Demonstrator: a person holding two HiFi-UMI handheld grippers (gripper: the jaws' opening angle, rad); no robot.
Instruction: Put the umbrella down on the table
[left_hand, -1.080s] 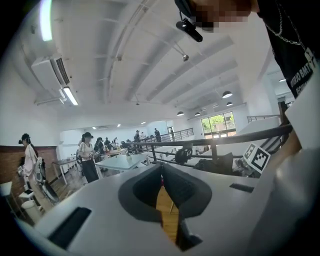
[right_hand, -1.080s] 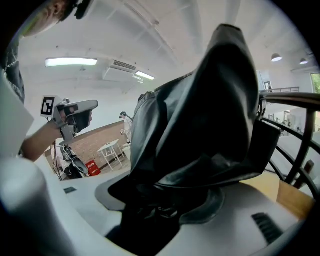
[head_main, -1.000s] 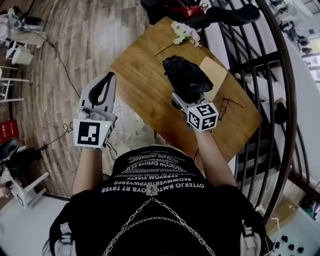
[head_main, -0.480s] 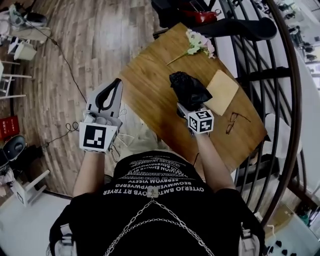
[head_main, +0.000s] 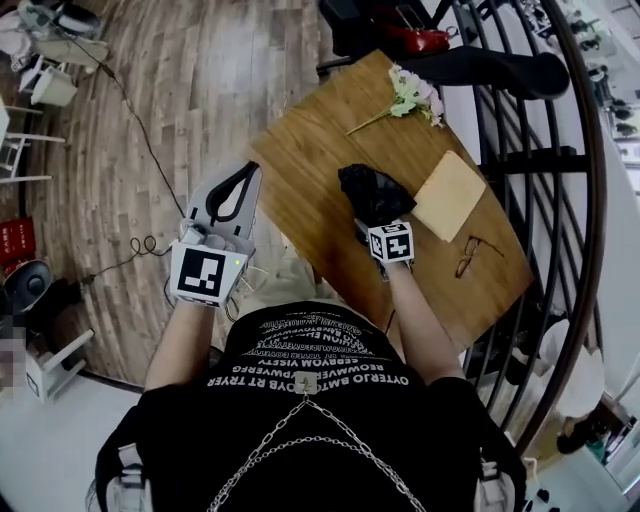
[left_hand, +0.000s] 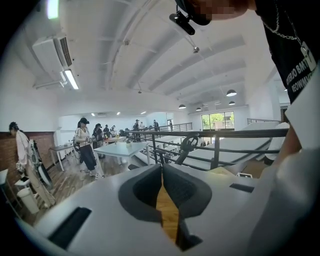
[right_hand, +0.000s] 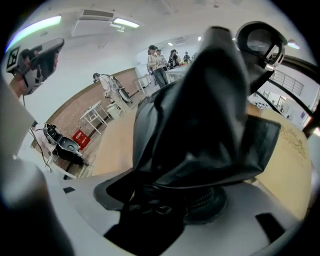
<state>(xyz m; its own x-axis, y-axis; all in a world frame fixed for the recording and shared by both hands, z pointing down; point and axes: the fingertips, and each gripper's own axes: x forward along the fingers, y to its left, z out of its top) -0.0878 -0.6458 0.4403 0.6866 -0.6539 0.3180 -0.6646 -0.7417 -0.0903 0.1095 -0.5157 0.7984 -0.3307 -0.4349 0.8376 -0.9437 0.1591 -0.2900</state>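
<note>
While my right fingers (right_hand: 212, 204), just easing open, clasp the black umbrella (head_main: 372, 192) on the wooden surface (head_main: 300, 165), my left fingers (left_hand: 137, 192) closed, empty

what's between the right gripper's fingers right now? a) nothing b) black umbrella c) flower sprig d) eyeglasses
b: the right gripper view shows the black umbrella standing between the fingers of the right gripper, which have just been opening slightly; the flowers and eyeglasses lie apart on the table.

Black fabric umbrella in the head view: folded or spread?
Folded: the black fabric umbrella is a compact, creased bundle, its canopy not spread.
</note>
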